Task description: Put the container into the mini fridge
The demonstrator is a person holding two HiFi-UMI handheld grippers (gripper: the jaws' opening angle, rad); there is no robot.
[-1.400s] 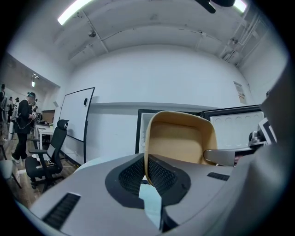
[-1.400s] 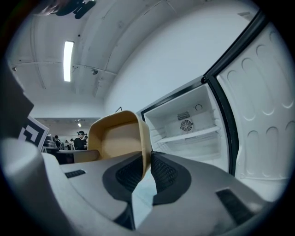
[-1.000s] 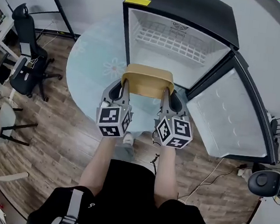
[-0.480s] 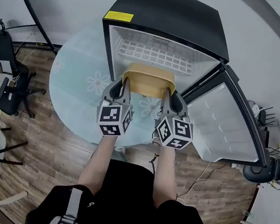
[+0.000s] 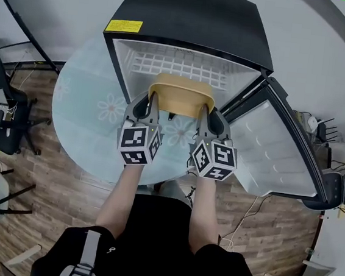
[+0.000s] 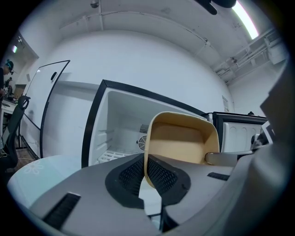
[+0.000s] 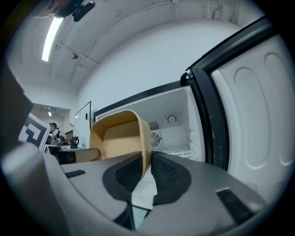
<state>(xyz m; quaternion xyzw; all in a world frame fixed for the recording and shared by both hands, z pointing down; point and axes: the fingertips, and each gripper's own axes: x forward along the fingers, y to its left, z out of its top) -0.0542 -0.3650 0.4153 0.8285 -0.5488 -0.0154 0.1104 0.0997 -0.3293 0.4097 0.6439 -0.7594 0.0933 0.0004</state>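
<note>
Fingers (image 6: 161, 175) of the left gripper (image 6: 145, 168) are closed on the left wall of the container (image 6: 182, 138), and the rim is pinched between the two black pads. Fingers (image 7: 165, 173) of the right gripper (image 7: 148, 166) are clamped the same way on the opposite wall. The tan container is held level between both grippers, open side up, and nothing is seen inside it.

In the head view the container is held at the mouth of the mini fridge (image 5: 191, 20). Its far edge is overlapped with the front of the white wire shelf (image 5: 180, 68), and its near edge is still outside the opening. The door (image 5: 275, 151) is swung wide open to the right. The fridge is stood on a round pale surface (image 5: 82, 119) with a flower print.

Delta vs one second ago:
- The container is carried forward. Back then it was seen just short of the cavity, over the pale surface; now its front is lined up with the opening.
- The grip is unchanged on both sides, with the same pinch points on the rim.
- The fridge is seen nearer and more centred in the head view, and more of its black top is shown.
- The office chair (image 5: 5, 123) at the left is shifted toward the frame edge.
- The door position is unchanged.
</note>
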